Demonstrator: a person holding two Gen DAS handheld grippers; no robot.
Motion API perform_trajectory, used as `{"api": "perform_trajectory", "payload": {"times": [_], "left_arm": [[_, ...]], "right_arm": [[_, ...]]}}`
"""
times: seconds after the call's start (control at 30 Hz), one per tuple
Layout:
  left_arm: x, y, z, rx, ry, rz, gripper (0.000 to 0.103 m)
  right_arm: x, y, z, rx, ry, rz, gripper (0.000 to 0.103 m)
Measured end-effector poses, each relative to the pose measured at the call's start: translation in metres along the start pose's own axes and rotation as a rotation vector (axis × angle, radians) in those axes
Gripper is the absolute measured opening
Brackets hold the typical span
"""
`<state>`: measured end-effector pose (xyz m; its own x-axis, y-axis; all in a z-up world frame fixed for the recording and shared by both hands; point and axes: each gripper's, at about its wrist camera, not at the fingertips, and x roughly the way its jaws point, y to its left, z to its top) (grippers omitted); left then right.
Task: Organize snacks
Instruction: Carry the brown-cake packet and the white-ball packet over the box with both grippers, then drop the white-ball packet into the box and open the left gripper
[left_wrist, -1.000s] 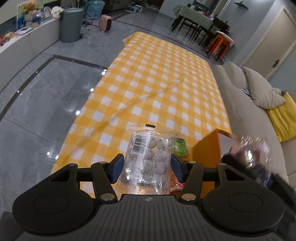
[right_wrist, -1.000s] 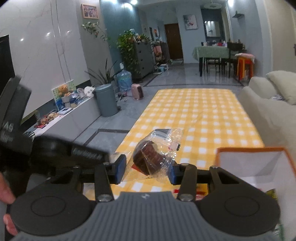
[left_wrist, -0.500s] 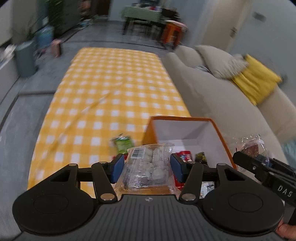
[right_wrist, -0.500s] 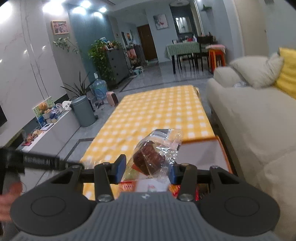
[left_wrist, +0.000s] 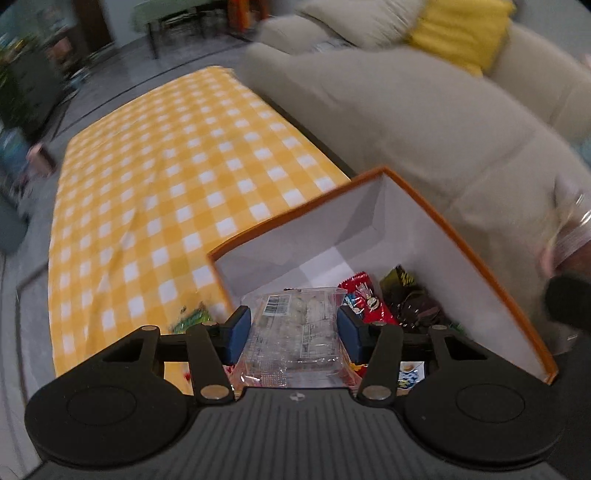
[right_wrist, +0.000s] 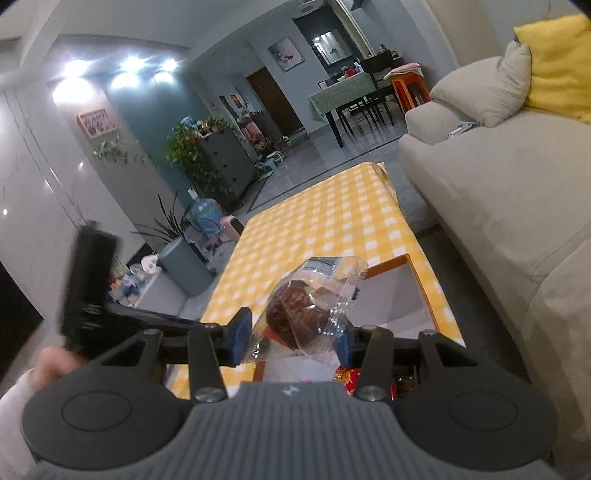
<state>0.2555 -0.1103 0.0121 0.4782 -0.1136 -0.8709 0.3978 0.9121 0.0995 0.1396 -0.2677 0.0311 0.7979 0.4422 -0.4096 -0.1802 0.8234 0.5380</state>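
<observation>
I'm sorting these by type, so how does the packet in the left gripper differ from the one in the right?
The left packet is flat, holding many small pale round pieces; the right packet is bulgy, holding one dark brown piece. The left packet hangs over the open orange box; the right packet sits higher, near its edge. Both are clear plastic with a barcode.

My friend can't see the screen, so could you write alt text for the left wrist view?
A black claw, its jaws closing, grips a clear packet of pale round snacks over an open orange box that already holds a red packet and a dark one. The box sits on a yellow checked cloth beside a beige sofa.
</observation>
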Motion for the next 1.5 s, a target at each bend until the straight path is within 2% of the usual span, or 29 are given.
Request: {"api": "perform_trajectory", "payload": {"times": [0.17,0.3,0.47,0.67,0.77,0.9,0.97,1.0,1.2,1.27,1.4,1.43,1.47,1.5], "left_arm": [[0.034,-0.021,0.015,0.201,0.055,0.001,0.058],[0.057,-0.029,0.021,0.343,0.063,-0.046,0.058],[0.091,-0.029,0.031,0.447,0.073,-0.129,0.058],[0.119,-0.022,0.029,0.594,0.107,-0.156,0.058],[0.121,-0.021,0.025,0.668,0.091,-0.179,0.059],[0.133,-0.026,0.018,0.771,0.151,-0.137,0.059],[0.139,-0.027,0.008,0.841,0.144,-0.061,0.063],[0.138,-0.028,0.005,0.855,0.135,-0.055,0.063],[0.123,-0.022,-0.002,0.841,0.106,0.016,0.073],[0.113,-0.014,-0.001,0.787,0.111,0.008,0.076],[0.081,0.011,0.006,0.586,0.06,0.001,0.08],[0.072,0.017,0.007,0.514,0.048,0.022,0.083],[0.064,0.022,0.008,0.411,0.074,0.099,0.084],[0.058,0.027,0.008,0.337,0.087,0.131,0.084]], "right_arm": [[-0.006,-0.013,0.006,0.027,-0.025,0.008,0.046],[-0.007,-0.02,0.008,0.039,-0.028,0.003,0.046],[0.008,-0.027,0.008,0.066,0.008,0.014,0.046],[0.034,-0.028,0.003,0.053,0.09,-0.011,0.041],[0.041,-0.033,0.002,0.075,0.102,-0.025,0.041],[0.049,-0.038,0.0,0.09,0.125,-0.053,0.041],[0.049,-0.038,-0.002,0.092,0.131,-0.062,0.041],[0.05,-0.038,-0.001,0.092,0.133,-0.063,0.041],[0.049,-0.036,0.001,0.088,0.128,-0.072,0.042],[0.049,-0.037,0.0,0.09,0.132,-0.079,0.042],[0.048,-0.036,0.001,0.088,0.133,-0.092,0.042],[0.048,-0.036,0.001,0.087,0.134,-0.095,0.042],[0.048,-0.035,0.002,0.086,0.136,-0.1,0.042],[0.048,-0.034,0.003,0.086,0.141,-0.111,0.043]]}}
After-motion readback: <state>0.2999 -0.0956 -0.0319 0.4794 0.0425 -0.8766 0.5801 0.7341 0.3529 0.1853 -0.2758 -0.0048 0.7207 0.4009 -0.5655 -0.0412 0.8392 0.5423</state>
